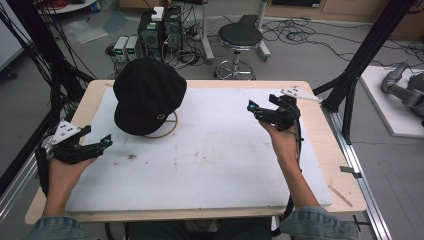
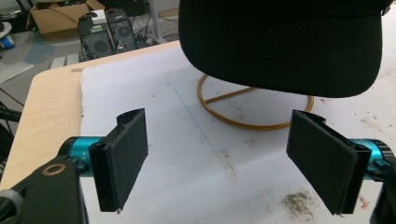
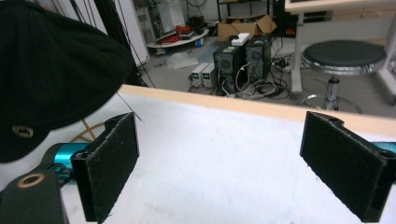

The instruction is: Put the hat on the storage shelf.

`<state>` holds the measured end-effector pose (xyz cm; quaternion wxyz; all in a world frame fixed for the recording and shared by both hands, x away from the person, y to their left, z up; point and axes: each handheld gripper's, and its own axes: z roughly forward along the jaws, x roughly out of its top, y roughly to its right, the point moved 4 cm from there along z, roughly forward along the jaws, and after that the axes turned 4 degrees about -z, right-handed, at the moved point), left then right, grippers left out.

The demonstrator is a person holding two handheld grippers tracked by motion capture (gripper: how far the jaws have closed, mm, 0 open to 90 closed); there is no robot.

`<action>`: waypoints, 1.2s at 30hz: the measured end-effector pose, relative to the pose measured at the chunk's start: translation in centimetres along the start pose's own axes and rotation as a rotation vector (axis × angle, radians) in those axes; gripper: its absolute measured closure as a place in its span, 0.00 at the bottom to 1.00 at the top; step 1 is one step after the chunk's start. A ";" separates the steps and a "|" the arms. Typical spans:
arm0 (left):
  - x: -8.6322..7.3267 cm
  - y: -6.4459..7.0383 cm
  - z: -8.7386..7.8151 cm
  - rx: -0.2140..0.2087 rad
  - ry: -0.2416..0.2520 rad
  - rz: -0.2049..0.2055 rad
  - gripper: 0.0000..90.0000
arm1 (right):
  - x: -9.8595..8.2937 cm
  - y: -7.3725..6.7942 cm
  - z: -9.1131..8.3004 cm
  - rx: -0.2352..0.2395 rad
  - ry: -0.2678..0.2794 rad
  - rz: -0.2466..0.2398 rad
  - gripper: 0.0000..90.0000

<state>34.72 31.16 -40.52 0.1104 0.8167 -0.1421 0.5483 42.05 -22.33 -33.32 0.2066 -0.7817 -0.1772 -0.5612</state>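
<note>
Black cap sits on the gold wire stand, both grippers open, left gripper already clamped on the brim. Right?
Not quite. The black cap does sit on the gold wire stand and both grippers are open, but the left gripper is not clamped on the brim. The left gripper view shows its fingers spread wide, short of the cap, touching nothing. The right gripper is open too.

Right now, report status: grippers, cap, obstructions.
Left gripper open, empty, beside the black cap. Right gripper open, empty, farther off. Cap sits on gold wire stand. White mat between them bare.

grey floor, black stool, cables
</note>
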 end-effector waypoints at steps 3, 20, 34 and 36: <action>-0.1 0.2 0.2 -0.001 -0.002 0.005 0.23 | -1.3 0.9 -1.3 -0.039 -0.005 -0.017 0.13; -1.4 0.3 1.4 0.006 -0.028 -0.001 0.23 | -7.5 4.0 -3.5 -0.121 -0.073 -0.010 0.13; -1.9 0.7 2.2 -0.003 -0.044 0.000 0.23 | -9.8 5.4 -4.0 -0.141 -0.102 0.036 0.13; -2.1 0.8 2.4 -0.007 -0.052 -0.001 0.23 | -9.9 5.4 -3.9 -0.138 -0.110 0.037 0.13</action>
